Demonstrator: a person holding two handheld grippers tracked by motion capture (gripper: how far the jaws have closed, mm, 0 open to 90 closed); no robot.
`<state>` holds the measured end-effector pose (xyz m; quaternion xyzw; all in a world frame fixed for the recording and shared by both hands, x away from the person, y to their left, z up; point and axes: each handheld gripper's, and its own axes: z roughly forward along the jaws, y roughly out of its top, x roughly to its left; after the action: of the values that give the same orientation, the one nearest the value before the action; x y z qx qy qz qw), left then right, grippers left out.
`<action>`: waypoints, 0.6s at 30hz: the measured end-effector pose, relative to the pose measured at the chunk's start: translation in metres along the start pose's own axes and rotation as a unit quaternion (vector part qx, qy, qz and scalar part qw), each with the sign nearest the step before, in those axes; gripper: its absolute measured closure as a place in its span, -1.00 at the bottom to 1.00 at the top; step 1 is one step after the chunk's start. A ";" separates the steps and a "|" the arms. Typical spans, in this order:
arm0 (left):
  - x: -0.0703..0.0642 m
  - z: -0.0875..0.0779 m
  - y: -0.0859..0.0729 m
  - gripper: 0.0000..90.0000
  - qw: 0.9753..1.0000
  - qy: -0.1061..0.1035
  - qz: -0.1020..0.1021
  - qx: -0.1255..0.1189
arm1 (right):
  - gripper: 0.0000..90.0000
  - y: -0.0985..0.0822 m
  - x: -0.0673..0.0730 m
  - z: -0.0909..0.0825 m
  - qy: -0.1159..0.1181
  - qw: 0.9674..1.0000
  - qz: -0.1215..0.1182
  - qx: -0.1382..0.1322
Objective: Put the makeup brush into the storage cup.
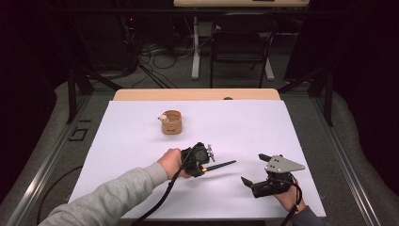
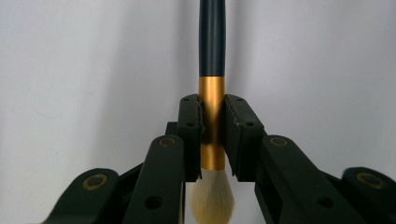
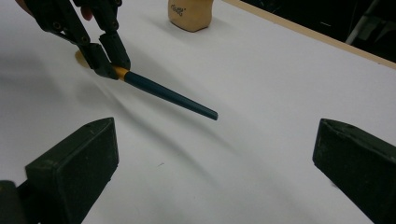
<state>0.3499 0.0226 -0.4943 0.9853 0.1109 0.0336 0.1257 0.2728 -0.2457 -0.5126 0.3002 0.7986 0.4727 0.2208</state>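
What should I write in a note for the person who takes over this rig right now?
Left claw: shut on the brush, gripping its gold band, handle pointing away, lifted off the white table.
Right claw: open, nothing in it, hovering near the brush handle's tip.
Cup: upright at the far side of the table, something small and pale at its rim.
Done: brush picked up.
Left: probably put the brush into the cup.

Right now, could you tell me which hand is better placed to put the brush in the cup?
Left, probably. The left gripper is shut on the brush and is nearer the cup; the right gripper is open.
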 end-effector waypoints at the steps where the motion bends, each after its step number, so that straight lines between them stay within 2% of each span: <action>1: 0.000 -0.001 -0.001 0.73 1.000 0.001 0.001 0.003 | -1.00 0.002 -0.001 0.001 0.002 1.000 -0.002 0.003; 3: 0.000 -0.002 -0.003 0.73 1.000 -0.001 0.007 0.002 | -1.00 0.005 -0.002 0.003 0.010 1.000 -0.008 0.013; 6: 0.001 -0.004 -0.005 0.73 1.000 -0.002 0.013 0.005 | -1.00 0.012 -0.005 0.008 0.029 0.998 -0.032 0.042; 7: 0.002 -0.005 -0.005 0.73 1.000 -0.002 0.018 0.007 | -1.00 0.013 -0.006 0.010 0.029 0.998 -0.038 0.045; 10: 0.001 -0.006 -0.005 0.73 1.000 -0.003 0.023 0.009 | -1.00 0.021 -0.010 0.018 0.047 0.995 -0.059 0.071; 11: 0.001 -0.006 -0.005 0.73 0.999 0.002 0.030 0.012 | -1.00 0.023 -0.010 0.020 0.049 0.994 -0.061 0.075; 13: 0.001 -0.006 -0.004 0.73 0.999 -0.001 0.035 0.014 | -1.00 0.030 -0.013 0.026 0.063 0.992 -0.067 0.085; 14: 0.001 -0.007 -0.004 0.73 0.999 0.002 0.038 0.018 | -1.00 0.033 -0.013 0.029 0.070 0.990 -0.075 0.095; 16: 0.001 -0.008 -0.003 0.73 0.999 0.003 0.043 0.021 | -1.00 0.040 -0.012 0.035 0.087 0.984 -0.095 0.121; 18: 0.001 -0.009 -0.003 0.73 0.999 0.003 0.048 0.022 | -1.00 0.045 -0.012 0.040 0.098 0.980 -0.108 0.136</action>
<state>0.3498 0.0281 -0.4867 0.9919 0.0644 0.0402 0.1020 0.3190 -0.2122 -0.4900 0.1910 0.9009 0.3605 0.1484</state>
